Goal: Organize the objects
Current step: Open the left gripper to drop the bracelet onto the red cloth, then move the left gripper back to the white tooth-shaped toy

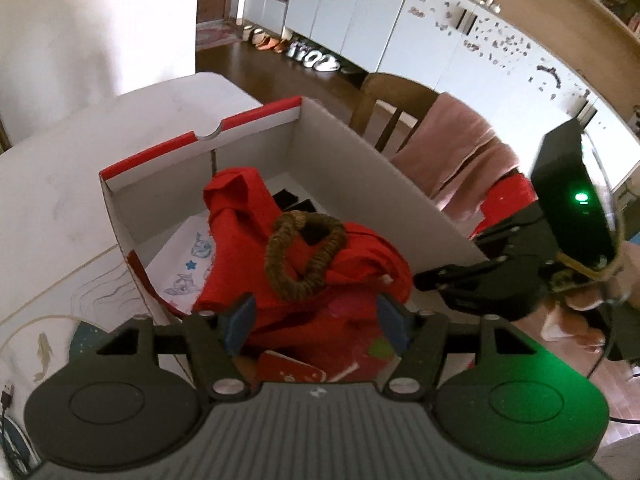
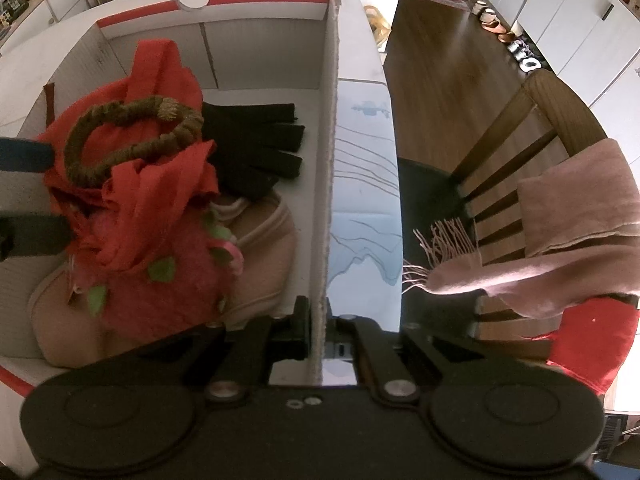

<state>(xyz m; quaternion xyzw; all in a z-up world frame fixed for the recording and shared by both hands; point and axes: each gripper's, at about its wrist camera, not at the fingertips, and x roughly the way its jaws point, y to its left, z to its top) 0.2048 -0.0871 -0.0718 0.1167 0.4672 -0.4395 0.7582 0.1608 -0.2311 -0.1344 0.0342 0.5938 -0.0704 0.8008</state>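
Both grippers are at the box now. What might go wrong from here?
The right gripper straddles the box wall; pulling sideways may tip or drag the box. The left gripper sits around the red cloth, piled above the rim, so it may spill out. The brown ring lies loose on top and may slide off.

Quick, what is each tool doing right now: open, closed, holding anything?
Left tool: open around the red cloth bag, not clamped.
Right tool: closed on the box wall.
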